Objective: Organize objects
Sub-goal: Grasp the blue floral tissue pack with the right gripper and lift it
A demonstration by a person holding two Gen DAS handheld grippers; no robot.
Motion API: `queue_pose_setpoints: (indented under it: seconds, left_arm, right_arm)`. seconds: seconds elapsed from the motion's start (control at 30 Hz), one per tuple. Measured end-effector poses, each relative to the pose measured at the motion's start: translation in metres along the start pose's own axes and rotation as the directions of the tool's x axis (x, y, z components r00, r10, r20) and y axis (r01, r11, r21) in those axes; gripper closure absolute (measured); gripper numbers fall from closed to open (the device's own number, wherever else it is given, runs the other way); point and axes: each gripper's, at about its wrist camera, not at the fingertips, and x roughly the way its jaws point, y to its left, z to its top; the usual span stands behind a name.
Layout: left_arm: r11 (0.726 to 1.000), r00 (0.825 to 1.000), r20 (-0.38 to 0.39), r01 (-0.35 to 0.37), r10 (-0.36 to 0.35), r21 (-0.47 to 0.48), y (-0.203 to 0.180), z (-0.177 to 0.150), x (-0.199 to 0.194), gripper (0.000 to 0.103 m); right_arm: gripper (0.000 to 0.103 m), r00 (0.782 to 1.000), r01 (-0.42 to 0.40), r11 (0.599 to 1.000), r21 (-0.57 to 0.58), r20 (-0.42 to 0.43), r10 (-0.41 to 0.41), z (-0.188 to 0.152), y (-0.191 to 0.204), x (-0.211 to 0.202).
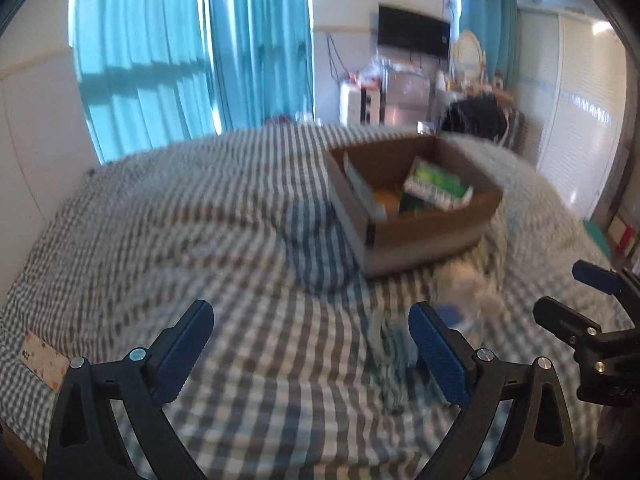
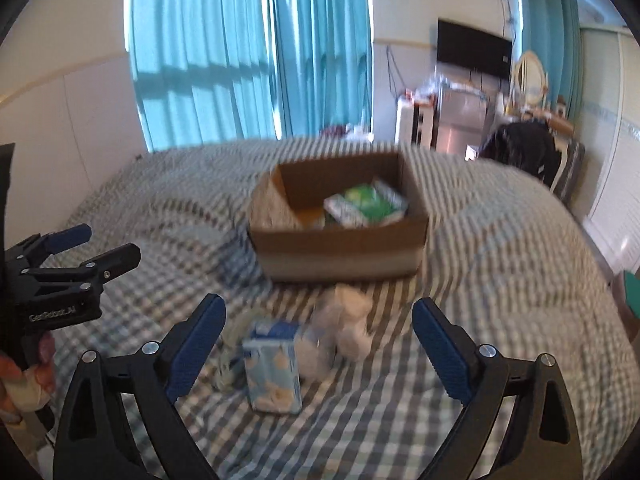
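Blue-and-white carton [image 2: 274, 364] stands upright on the checked bed cover [image 2: 500, 320], its long axis vertical, at twelve o'clock between the spread, empty jaws of the right gripper [image 2: 320, 354]. Left gripper [image 1: 312, 356], also spread and empty, has it at one o'clock, so the right looks nearer.

Wide bed [image 2: 500, 280] under a blue, grey and white checked cover, rumpled toward the left. Open cardboard box [image 2: 340, 248] sitting far of centre. Near it, just in front: a pale blue carton [image 2: 272, 368] standing upright, a white fluffy bundle [image 2: 352, 320] beside it on the right, both blurred. Patterned card [image 1: 42, 356] at the near left edge.
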Motion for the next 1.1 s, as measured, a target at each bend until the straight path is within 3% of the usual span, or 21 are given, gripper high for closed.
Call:
queue_pose_setpoints:
  seconds: [0.2, 0.4, 0.57, 0.7, 0.83, 1.03, 1.1]
  left_arm:
    - [0.999, 0.994, -0.104, -0.031, 0.032, 0.012, -0.003, -0.021, 0.031, 0.002]
    - [0.998, 0.989, -0.143, -0.04, 0.033, -0.051, 0.01, -0.027, 0.037, 0.002]
    - [0.996, 0.987, -0.154, -0.055, 0.044, -0.068, 0.013, -0.03, 0.039, 0.002]
    - [0.996, 0.984, -0.167, -0.068, 0.057, -0.062, 0.012, -0.032, 0.043, 0.002]
    - [0.997, 0.984, -0.167, -0.072, 0.065, -0.034, 0.004, -0.033, 0.043, 0.002]
    - [1.0, 0.979, -0.203, -0.011, 0.017, 0.028, -0.024, -0.033, 0.056, 0.002]
    - [0.999, 0.97, -0.242, 0.006, 0.006, 0.051, -0.036, -0.033, 0.068, 0.002]
  right_arm:
    - [0.008, 0.987, -0.01, 1.0, -0.004, -0.161, 0.009, -0.039, 0.01, 0.051]
    - [0.009, 0.961, -0.046, 0.998, -0.036, -0.274, 0.035, -0.051, 0.026, 0.089]
    - [0.02, 0.942, -0.052, 0.996, -0.077, -0.333, 0.023, -0.061, 0.038, 0.107]
    - [0.031, 0.937, -0.012, 0.996, -0.091, -0.349, -0.021, -0.065, 0.036, 0.114]
    - [0.054, 0.943, 0.012, 0.998, -0.066, -0.331, -0.034, -0.064, 0.03, 0.111]
    - [0.056, 0.97, -0.024, 0.999, -0.024, -0.241, 0.017, -0.048, 0.018, 0.078]
    - [0.056, 0.975, -0.038, 0.999, -0.004, -0.219, 0.036, -0.042, 0.01, 0.067]
